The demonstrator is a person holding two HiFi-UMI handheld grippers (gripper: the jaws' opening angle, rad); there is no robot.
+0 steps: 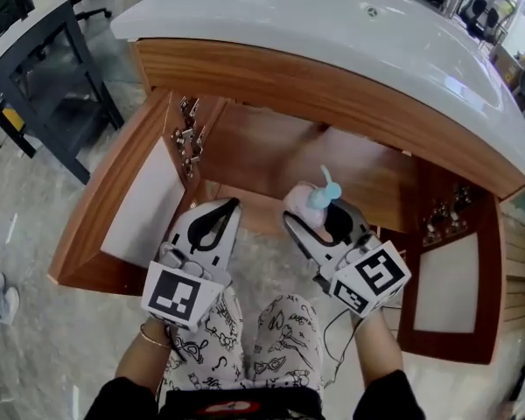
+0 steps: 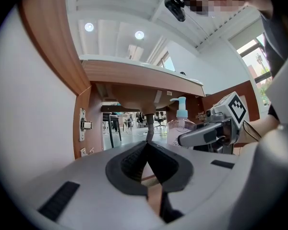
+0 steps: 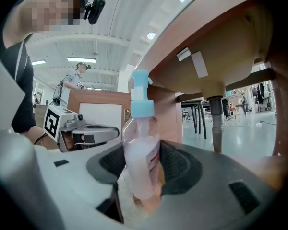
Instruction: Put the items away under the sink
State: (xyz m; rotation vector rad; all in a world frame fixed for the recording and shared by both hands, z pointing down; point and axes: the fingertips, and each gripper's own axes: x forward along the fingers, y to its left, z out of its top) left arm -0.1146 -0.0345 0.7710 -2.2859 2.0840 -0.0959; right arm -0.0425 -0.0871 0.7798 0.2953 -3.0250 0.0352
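My right gripper (image 1: 319, 221) is shut on a clear pump bottle (image 1: 311, 201) of pink liquid with a light blue pump, held upright in front of the open cabinet (image 1: 271, 147) under the sink. In the right gripper view the bottle (image 3: 141, 152) stands between the pads, which press on its sides. My left gripper (image 1: 227, 206) hangs beside it on the left, shut, its tips touching with nothing between them (image 2: 146, 147). From the left gripper view the bottle (image 2: 181, 123) and the right gripper (image 2: 182, 139) show to the right.
The white sink top (image 1: 332, 24) overhangs the wooden cabinet. Its left door (image 1: 131, 199) and right door (image 1: 446, 287) stand wide open. A drain pipe (image 3: 215, 123) comes down from the basin inside. The person's patterned knees (image 1: 280, 339) are below the grippers.
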